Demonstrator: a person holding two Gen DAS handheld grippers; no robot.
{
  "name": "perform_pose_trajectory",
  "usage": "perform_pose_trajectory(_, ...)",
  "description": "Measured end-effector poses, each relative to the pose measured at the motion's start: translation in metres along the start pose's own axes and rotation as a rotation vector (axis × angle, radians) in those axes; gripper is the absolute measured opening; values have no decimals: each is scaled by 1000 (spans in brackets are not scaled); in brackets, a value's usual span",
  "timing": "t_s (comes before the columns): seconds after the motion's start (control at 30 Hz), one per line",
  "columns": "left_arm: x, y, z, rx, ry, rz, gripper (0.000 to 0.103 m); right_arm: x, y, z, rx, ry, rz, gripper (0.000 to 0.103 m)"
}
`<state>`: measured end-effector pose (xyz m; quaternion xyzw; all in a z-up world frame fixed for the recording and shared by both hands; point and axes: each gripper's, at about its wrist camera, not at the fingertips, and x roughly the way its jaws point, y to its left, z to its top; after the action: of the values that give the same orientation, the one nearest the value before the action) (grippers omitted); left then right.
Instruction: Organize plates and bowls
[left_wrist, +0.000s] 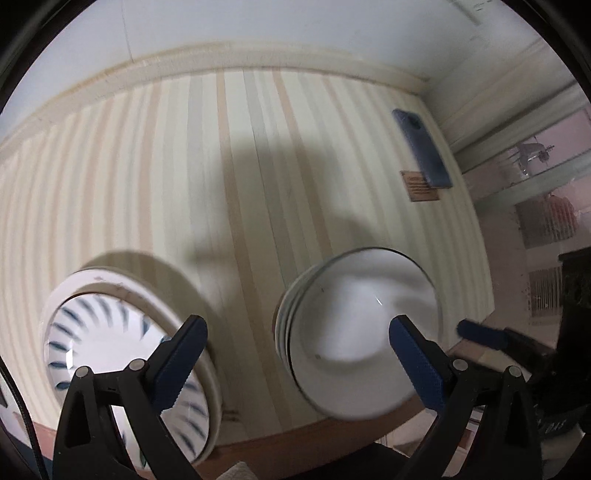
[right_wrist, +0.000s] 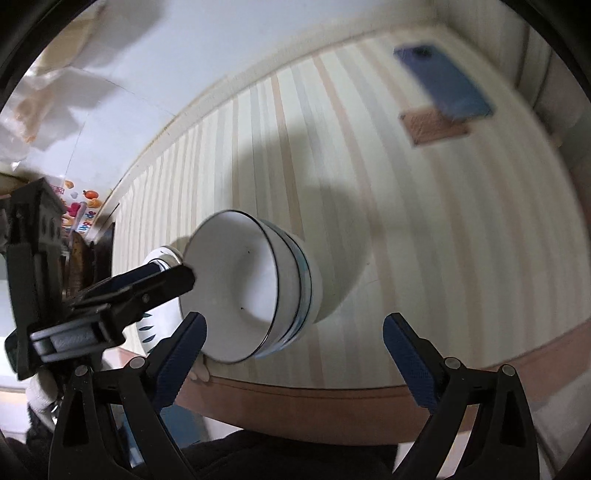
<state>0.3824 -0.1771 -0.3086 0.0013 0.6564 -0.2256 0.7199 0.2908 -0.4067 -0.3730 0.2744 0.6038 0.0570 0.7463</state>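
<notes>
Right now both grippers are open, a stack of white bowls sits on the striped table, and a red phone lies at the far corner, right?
Nearly. The phone is blue, not red, as the right wrist view shows. The rest holds.

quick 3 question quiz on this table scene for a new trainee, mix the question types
1. True or false: the left gripper is shut on a bowl.
2. What lies partly on the brown card at the far side of the table? A) spoon B) blue phone C) cup
3. Fill in: the stack of bowls sits to the ___ of the patterned plates, seen from the left wrist.

Key: 1 false, it is open and empty. 2 B. 3 right.
</notes>
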Motion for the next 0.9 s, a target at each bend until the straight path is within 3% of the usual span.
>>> perform_pose_trajectory(0.33, 52, 12, 16, -30, 132, -61, 101, 69, -31, 15, 90, 120, 185, 98)
perform_pose_trajectory(0.5, 63, 16, 16, -65, 169, -86, 98, 89, -30, 21, 81, 148, 199, 95)
perform_pose_trajectory(0.63, 64, 16, 17, -77, 175, -144, 79, 102, -27, 24, 84, 175, 227, 71)
perform_pose_trajectory(0.67, 62, 17, 17, -78, 171, -156, 76, 105, -26, 24, 84, 179, 236, 68)
perform_pose_trajectory(0.73, 58, 14, 16, -77, 159, -192, 60, 109, -23, 23, 87, 179, 234, 65)
perform_pose_trajectory(0.9, 55, 11, 13, -79, 129, -173, 59, 108, -24, 18, 119, 154, 249, 63)
